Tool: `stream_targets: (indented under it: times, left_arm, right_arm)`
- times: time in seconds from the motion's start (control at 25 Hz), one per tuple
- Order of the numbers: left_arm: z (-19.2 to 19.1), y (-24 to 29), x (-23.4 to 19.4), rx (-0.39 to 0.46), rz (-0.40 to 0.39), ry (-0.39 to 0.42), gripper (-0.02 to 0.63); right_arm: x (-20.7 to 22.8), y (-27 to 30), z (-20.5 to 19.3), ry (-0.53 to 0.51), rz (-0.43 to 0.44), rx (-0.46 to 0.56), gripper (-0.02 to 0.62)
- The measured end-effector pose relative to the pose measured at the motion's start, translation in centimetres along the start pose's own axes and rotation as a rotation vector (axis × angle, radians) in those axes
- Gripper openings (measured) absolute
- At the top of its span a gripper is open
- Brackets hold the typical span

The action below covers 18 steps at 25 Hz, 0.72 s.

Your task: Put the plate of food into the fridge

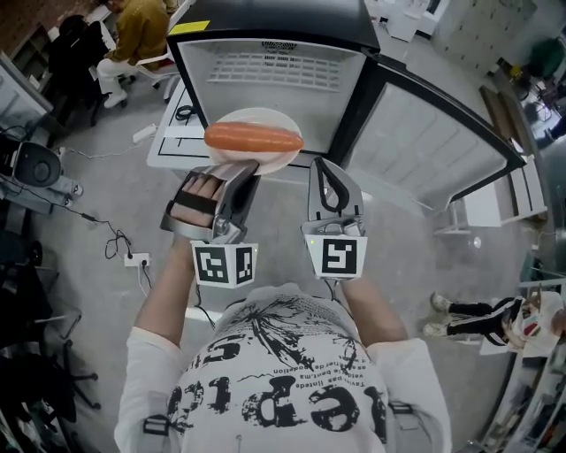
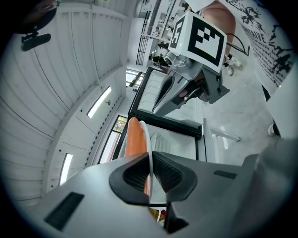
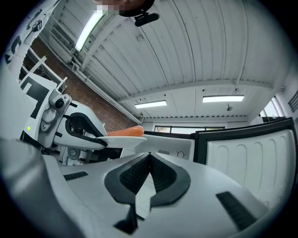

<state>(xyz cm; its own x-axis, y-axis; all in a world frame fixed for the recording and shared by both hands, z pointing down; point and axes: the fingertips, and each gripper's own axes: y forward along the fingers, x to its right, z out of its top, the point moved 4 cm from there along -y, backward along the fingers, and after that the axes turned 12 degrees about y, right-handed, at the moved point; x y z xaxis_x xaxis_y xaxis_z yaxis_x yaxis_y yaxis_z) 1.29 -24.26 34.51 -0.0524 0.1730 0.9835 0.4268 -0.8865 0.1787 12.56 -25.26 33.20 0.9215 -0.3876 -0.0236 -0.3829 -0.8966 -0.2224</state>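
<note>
A white plate (image 1: pixel 268 160) carries a long orange sausage (image 1: pixel 253 137). My left gripper (image 1: pixel 240 173) is shut on the plate's near rim and holds it level in front of the open black fridge (image 1: pixel 283 62). In the left gripper view the plate's rim (image 2: pixel 148 139) runs edge-on between the pads, with the sausage (image 2: pixel 134 138) on its left side. My right gripper (image 1: pixel 325 170) hovers just right of the plate, shut and empty. In the right gripper view its pads (image 3: pixel 160 173) meet with nothing between, and the plate (image 3: pixel 122 138) shows at the left.
The fridge door (image 1: pixel 438 146) stands swung open to the right. A seated person (image 1: pixel 134 26) is at the back left. Cables and a power strip (image 1: pixel 134 259) lie on the floor at left, and another person's feet (image 1: pixel 469 311) are at right.
</note>
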Motion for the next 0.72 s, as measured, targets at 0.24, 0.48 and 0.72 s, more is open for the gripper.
stream_targets:
  times: [0.24,0.48,0.72]
  left_arm:
    - [-0.4,5.0,-0.8,-0.005,-0.007,0.003,0.026]
    - [-1.8,9.3,-1.0,0.039,-0.034,0.008,0.026]
    - [-4.8,14.0,-2.2,0.109,-0.017,0.026,0.026]
  right_arm:
    - [2.9,3.1,-0.9,-0.006,0.026,-0.006,0.000]
    - [4.5,5.8,-2.3,0.005,-0.019,-0.025,0.000]
    - [4.9,9.9,-4.0,0.018,-0.099,-0.043,0.000]
